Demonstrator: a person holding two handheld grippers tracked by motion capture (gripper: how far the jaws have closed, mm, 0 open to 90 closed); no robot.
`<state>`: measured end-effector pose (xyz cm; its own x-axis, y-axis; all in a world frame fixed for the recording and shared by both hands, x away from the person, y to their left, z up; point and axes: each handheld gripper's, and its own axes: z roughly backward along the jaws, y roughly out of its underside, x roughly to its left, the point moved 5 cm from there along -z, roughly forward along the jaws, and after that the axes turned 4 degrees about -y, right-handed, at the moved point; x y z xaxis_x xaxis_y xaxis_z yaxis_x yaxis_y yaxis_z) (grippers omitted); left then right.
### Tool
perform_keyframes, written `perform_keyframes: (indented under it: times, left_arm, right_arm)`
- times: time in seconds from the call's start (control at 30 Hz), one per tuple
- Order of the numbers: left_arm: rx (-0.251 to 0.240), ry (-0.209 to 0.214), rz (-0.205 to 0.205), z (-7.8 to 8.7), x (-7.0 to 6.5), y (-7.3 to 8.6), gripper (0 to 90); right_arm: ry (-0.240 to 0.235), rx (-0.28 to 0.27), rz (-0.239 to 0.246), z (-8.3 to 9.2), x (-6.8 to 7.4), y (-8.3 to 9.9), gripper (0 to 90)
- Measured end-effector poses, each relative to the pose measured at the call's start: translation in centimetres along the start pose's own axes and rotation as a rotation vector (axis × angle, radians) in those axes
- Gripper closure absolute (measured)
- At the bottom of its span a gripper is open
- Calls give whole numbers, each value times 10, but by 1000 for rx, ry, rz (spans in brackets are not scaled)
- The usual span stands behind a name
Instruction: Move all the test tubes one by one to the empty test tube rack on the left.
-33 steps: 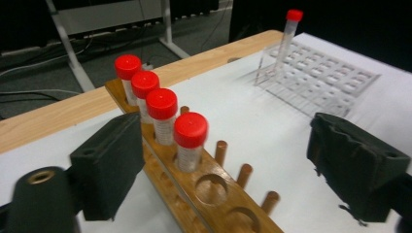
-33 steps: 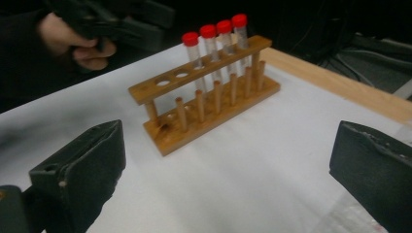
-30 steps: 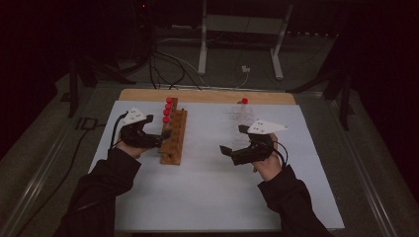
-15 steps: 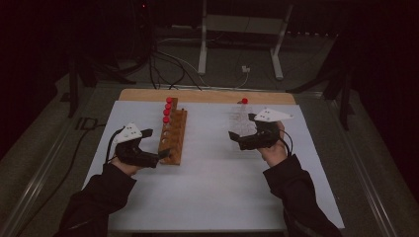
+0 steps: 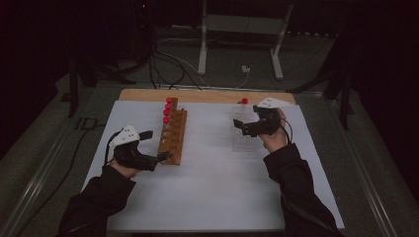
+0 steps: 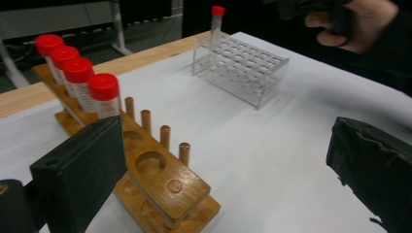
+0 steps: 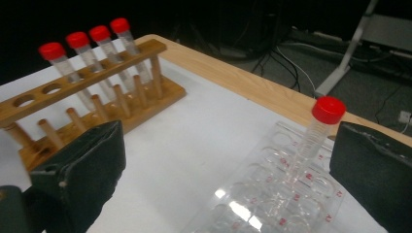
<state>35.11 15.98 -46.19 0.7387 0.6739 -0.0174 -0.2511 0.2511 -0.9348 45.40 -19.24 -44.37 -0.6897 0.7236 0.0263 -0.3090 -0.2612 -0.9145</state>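
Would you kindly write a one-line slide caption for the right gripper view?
Open right gripper faces a clear rack holding one red-capped tube; four more tubes stand in the wooden rack.

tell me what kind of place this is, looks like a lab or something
Probably a lab-style test bench in a dim workroom, not a working lab. A wooden rack holds four red-capped tubes, a clear plastic rack holds one more, both on a white-covered table, with cables and a metal stand on the floor behind.

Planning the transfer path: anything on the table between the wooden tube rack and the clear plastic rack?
Nothing: in the high view, just bare white sheet separates the wooden rack from the clear rack. The left gripper view shows the same.
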Motion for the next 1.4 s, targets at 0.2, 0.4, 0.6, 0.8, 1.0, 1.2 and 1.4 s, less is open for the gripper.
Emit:
perform_keyframes:
  times: [0.2, 0.4, 0.6, 0.8, 1.0, 1.2, 1.4]
  left_arm:
    - [2, 5, -10, 0, -2, 0, 17]
    - [-13, 12, -11, 3, -3, -3, 17]
    - [-14, 16, -10, 4, -2, -3, 17]
    - [-13, 22, -7, 3, -3, -4, 17]
    - [-16, 23, -8, 4, -3, -4, 17]
    - [-18, 27, -5, 4, -3, -4, 17]
    - [-16, 26, -3, 4, -3, -4, 17]
  right_arm:
    - [27, 28, -26, -12, -16, 6, 0]
    - [40, 53, -48, -23, -29, 12, 0]
    - [91, 88, -80, -33, -41, 20, 70]
    - [121, 98, -103, -39, -52, 24, 206]
    - [159, 105, -79, -44, -61, 23, 366]
    - [159, 111, -92, -53, -66, 22, 470]
    - [154, 129, -115, -63, -70, 22, 560]
